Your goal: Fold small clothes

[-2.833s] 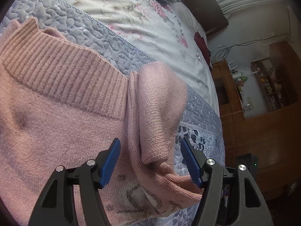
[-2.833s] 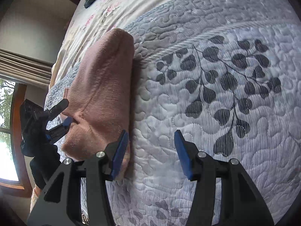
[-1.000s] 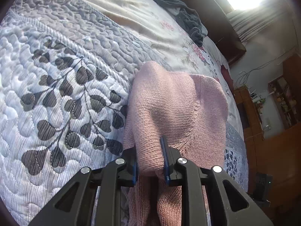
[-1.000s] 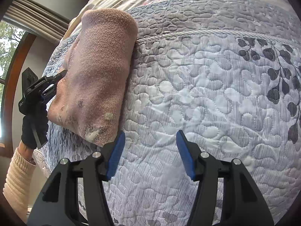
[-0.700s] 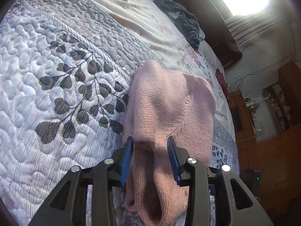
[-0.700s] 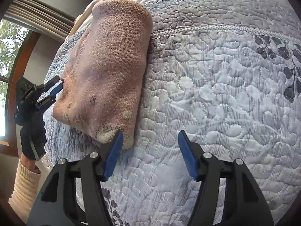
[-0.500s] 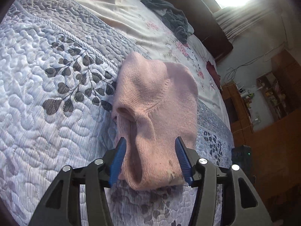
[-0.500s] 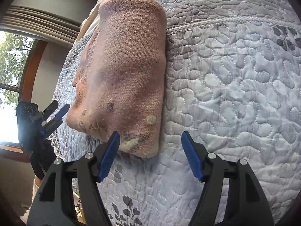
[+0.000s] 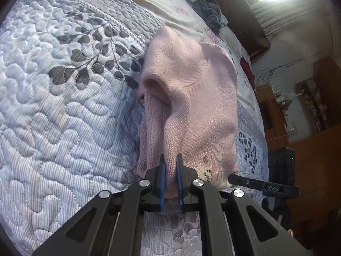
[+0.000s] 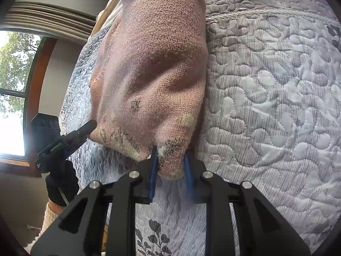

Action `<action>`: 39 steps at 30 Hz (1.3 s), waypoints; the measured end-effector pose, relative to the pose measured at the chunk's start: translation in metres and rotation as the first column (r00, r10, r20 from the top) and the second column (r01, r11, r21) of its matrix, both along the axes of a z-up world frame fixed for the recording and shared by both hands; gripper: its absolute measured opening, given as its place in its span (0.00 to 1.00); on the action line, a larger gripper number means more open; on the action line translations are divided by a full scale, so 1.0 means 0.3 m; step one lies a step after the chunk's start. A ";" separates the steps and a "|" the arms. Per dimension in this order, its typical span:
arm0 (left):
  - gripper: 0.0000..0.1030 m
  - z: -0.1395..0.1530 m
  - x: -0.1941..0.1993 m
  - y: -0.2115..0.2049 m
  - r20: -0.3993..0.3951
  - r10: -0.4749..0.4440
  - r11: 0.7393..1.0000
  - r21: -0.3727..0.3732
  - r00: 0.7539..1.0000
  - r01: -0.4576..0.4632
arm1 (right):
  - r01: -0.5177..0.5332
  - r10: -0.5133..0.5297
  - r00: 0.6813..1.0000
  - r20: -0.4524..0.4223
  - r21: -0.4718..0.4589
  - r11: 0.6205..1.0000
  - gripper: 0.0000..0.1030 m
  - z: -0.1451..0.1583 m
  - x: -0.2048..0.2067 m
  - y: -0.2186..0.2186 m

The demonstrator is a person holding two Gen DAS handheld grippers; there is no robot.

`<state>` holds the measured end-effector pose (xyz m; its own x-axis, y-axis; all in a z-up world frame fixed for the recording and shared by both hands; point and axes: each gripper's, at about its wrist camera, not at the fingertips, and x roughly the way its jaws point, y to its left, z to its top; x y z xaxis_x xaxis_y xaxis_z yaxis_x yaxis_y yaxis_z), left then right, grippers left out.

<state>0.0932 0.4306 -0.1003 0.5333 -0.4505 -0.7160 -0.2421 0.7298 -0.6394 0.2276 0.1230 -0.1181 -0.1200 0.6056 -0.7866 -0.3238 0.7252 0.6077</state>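
The left claw point(image 9: 169, 166) is clenched on the near edge of the pink knit sweater point(image 9: 191, 98), its blue pads pressed tight against a pinch of several knit layers. The right claw point(image 10: 170, 160) grips the neighbouring near corner of the same garment, the one marked with dark and cream pattern, with a thicker wad of knit filling its jaws. From the right wrist view, the left claw shows at the sweater's other near corner, held by a gloved hand point(image 10: 60, 183).

The sweater lies folded into a narrow bundle on the quilted bedspread point(image 9: 64, 106), long axis running away from both claws toward the floral sheet point(image 9: 149, 2) further up the bed.

The step in hand looks like a last fold, or a lift of the bundle, with both near corners held. To do it well, both claws should rise together and level, so the layers stay stacked, then carry the near edge over toward the far end and lay it down square. The loose flap gaping on the bundle's left side, seen from the left wrist, may spill open if the lift is uneven.

Open quilt lies wide to one side of the bundle and beyond it. The bed's edge runs close along the other side, with wooden furniture point(image 9: 315, 149) and a window point(image 10: 12, 85) past it. A dark heap of clothing point(image 9: 204, 6) sits well apart, far up the bed.
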 end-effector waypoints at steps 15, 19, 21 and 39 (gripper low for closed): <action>0.53 0.050 0.026 0.018 0.025 0.020 0.998 0.054 0.999 -0.021 | -0.033 0.036 0.998 0.049 -0.067 0.997 0.40 -0.030 -0.019 0.048; 0.60 0.088 0.064 0.094 0.060 0.071 0.996 0.058 0.996 -0.074 | -0.024 0.027 0.995 0.096 -0.032 0.999 0.54 0.028 0.003 0.041; 0.60 0.086 0.103 0.122 0.055 0.075 0.995 0.054 0.996 -0.078 | -0.012 0.014 0.994 0.108 -0.016 1.000 0.56 0.050 0.027 0.041; 0.68 -0.099 0.431 0.115 0.068 -0.080 0.986 -0.144 0.994 0.089 | 0.038 -0.043 0.997 0.067 0.079 0.996 0.70 0.021 0.241 0.060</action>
